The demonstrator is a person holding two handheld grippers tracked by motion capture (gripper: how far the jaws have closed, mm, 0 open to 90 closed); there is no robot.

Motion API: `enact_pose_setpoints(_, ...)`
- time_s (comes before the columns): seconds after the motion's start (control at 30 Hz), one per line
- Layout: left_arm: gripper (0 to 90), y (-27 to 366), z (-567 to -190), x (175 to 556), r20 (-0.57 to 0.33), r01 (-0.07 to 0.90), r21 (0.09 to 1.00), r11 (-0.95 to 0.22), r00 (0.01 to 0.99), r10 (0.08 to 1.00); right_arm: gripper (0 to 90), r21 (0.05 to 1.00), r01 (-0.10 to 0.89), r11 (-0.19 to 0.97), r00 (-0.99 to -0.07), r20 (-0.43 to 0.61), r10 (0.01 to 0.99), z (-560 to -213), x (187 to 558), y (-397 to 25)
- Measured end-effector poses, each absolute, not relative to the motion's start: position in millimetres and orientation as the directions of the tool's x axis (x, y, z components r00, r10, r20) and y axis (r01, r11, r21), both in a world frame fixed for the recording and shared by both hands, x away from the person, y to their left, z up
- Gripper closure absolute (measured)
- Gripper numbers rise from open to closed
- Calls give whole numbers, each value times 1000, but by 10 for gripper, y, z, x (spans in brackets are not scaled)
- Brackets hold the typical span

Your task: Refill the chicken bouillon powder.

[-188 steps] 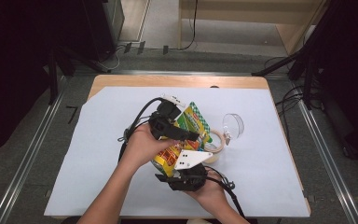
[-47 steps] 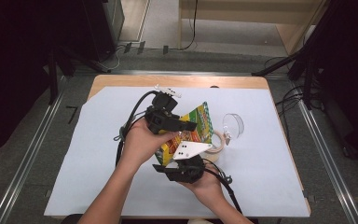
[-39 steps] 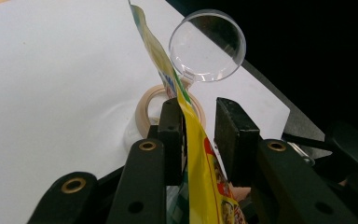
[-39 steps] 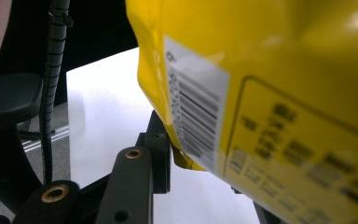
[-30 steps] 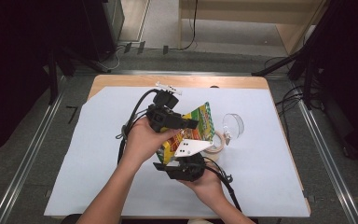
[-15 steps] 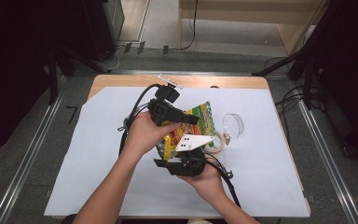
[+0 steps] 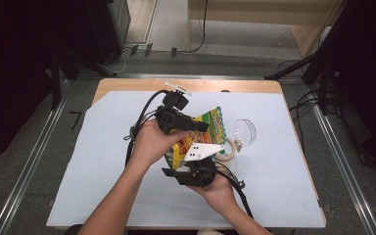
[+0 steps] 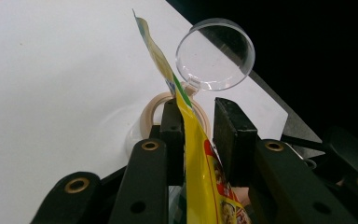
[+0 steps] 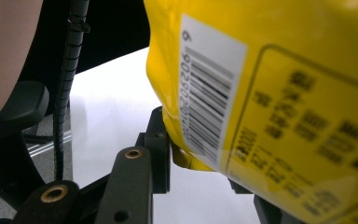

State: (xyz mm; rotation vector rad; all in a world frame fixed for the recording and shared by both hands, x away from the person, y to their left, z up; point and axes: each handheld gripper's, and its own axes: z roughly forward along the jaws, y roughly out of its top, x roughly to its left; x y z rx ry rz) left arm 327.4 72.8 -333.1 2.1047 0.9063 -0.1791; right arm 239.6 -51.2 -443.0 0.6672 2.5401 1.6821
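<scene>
Snack bag (image 7: pixel 196 137) hanging above the white sheet (image 7: pixel 78 161) in the high view, just beside the tape ring (image 7: pixel 226 148) and near the clear dish (image 7: pixel 245 130); left gripper (image 7: pixel 203 126) reaching over its upper edge, right gripper (image 7: pixel 193 171) under its lower end.

Looking along the left gripper (image 8: pixel 198 128): bag (image 8: pixel 200 172) edge standing between the jaws, one pad touching, the other apart, so not yet clamping.

Looking along the right gripper (image 9: pixel 205 168): bag (image 9: pixel 284 93) corner pinched at the near jaw; far jaw hidden, probably clamping. Closing squarely on the seam, keeping the lower grip steady, judging best.
</scene>
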Motion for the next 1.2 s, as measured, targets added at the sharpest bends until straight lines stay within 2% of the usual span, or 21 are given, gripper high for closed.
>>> enact_pose_setpoints(0.27, 749, 714, -3307, 3241, -403, 651, 642, -404, 736, 544, 657, 888, 318, 332, -913, 193, 359, -4424, 2377, -505)
enact_pose_setpoints(0.5, 744, 689, -3241, 3169, -373, 632, 660, -407, 745, 552, 685, 896, 309, 318, -913, 185, 365, -4394, 2356, -508)
enact_pose_setpoints(1.2, 729, 627, -3223, 3114, -353, 619, 661, -423, 755, 553, 698, 894, 344, 287, -904, 232, 360, -4431, 2365, -516)
